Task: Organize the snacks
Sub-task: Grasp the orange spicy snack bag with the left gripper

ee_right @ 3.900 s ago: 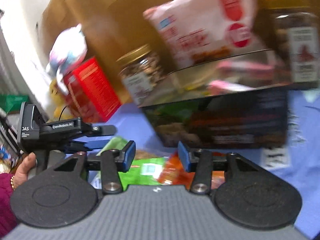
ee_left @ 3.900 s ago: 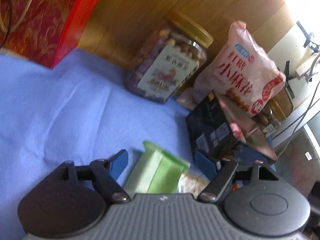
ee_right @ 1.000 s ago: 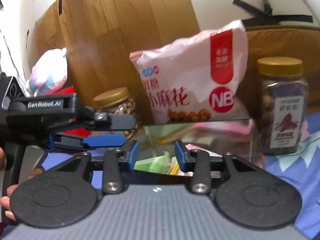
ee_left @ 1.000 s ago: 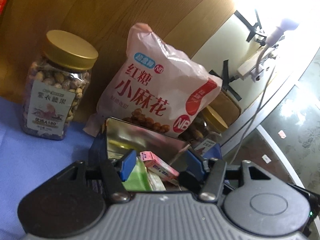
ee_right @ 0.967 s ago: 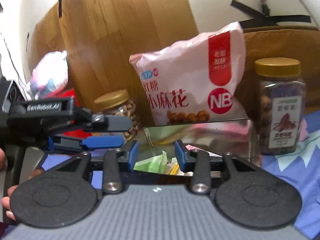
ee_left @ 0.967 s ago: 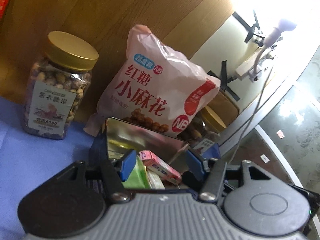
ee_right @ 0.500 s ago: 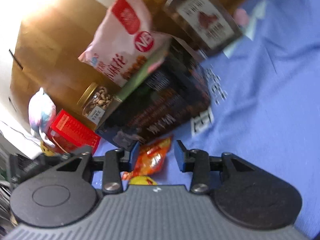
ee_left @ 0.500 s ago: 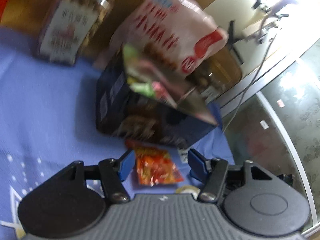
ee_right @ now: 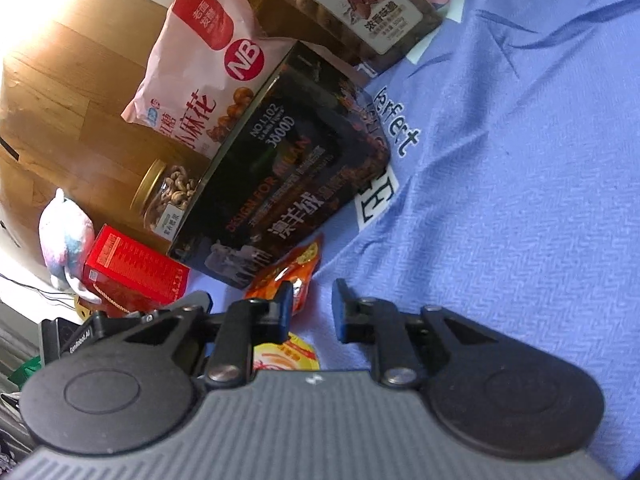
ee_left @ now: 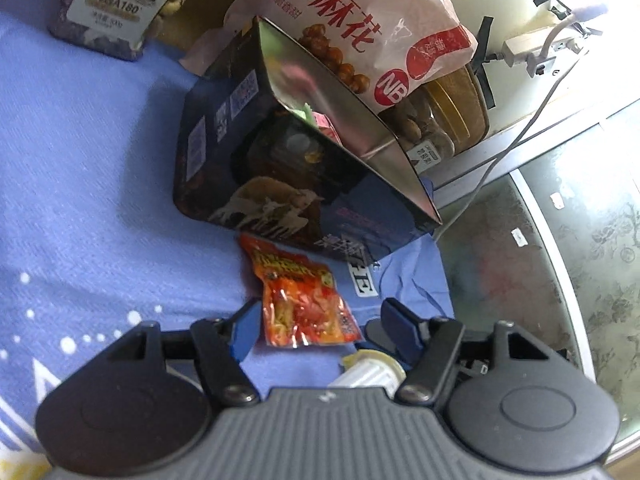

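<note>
Jaws of the left gripper [ee_left: 318, 330] stand apart and have just been opening, straddling the near end of the red packet [ee_left: 303, 299] without pressing on it. The right gripper [ee_right: 311, 310] has just been closing; its jaws are close but not together, with nothing between them, the packet [ee_right: 289, 272] just past its left finger.

The packet lies flat on the blue cloth [ee_left: 100, 216], its far end touching the dark box [ee_left: 280, 184], which already holds other small packs.

Likely risks: both grippers crowd one thin packet and could collide; flat crinkly foil may slide or buckle rather than lift, or the pads may pinch soft, wrinkled cloth with it.

The box is glossy card with a mirror-like lining. Behind it lean a puffy pink bag [ee_left: 360, 20] and clear nut jars [ee_right: 360, 8] with gold lids.
</note>
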`<action>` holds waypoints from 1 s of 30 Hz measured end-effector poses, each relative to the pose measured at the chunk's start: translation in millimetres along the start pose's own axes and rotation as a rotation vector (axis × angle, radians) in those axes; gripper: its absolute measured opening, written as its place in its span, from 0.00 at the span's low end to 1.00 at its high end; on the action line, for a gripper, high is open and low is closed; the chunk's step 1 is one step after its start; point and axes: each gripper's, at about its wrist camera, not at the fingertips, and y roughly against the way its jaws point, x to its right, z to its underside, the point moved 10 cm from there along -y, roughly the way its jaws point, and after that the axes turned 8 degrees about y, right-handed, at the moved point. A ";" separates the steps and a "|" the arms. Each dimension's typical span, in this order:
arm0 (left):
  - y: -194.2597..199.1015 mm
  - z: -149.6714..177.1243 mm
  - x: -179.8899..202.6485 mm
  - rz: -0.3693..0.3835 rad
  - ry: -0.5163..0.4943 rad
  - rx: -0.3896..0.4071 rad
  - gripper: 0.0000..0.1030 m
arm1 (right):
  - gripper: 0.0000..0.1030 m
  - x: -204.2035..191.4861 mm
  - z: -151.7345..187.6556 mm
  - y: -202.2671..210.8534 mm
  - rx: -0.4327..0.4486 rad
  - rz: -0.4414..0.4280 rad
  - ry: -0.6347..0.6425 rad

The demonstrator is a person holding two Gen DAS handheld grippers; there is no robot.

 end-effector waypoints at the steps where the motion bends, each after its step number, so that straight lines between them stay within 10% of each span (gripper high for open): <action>1: 0.5 -0.3 -0.3 -0.001 0.001 -0.001 0.64 | 0.22 -1.6 0.7 -2.0 -0.005 -0.007 -0.003; 10: -2.3 -0.5 1.6 0.013 0.042 -0.009 0.61 | 0.22 -5.4 2.4 -4.7 -0.019 -0.062 -0.022; 17: -16.6 10.4 1.3 -0.004 0.034 -0.046 0.28 | 0.10 -9.7 4.2 -14.5 -0.032 -0.064 -0.014; 30: -19.7 2.4 4.8 -0.008 0.068 -0.041 0.42 | 0.19 5.2 -5.7 16.8 0.052 -0.011 -0.018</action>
